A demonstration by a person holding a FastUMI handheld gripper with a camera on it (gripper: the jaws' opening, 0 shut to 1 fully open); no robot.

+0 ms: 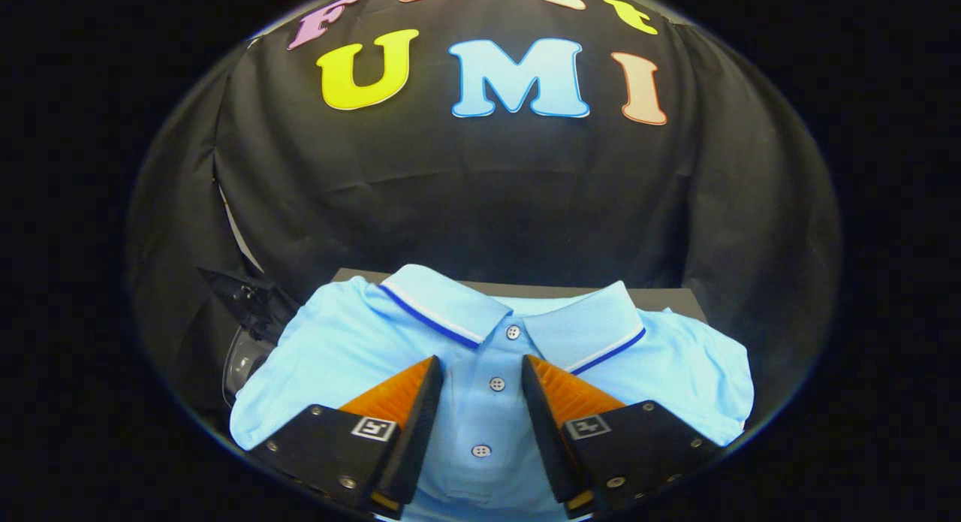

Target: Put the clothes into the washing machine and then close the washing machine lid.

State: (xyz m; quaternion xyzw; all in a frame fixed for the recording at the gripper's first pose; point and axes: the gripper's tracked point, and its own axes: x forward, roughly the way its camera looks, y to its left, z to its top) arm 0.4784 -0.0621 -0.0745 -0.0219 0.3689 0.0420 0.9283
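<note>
A folded light-blue polo shirt [338,349] lies flat on a dark surface, its collar with white and dark-blue trim pointing away from me. My gripper [484,368] hovers over the shirt's buttoned placket, open, with one finger on each side of the button row and nothing pressed between them. The fingertips [432,372] reach to just short of the collar. To the left of the shirt, a round transparent part with dark fittings [244,357] shows partly; I cannot tell whether it belongs to the washing machine.
The dark table top [676,300] ends just beyond the collar, right in front of the black cloth wall [480,191]. The shirt covers most of the surface, and its right sleeve reaches the table's right side.
</note>
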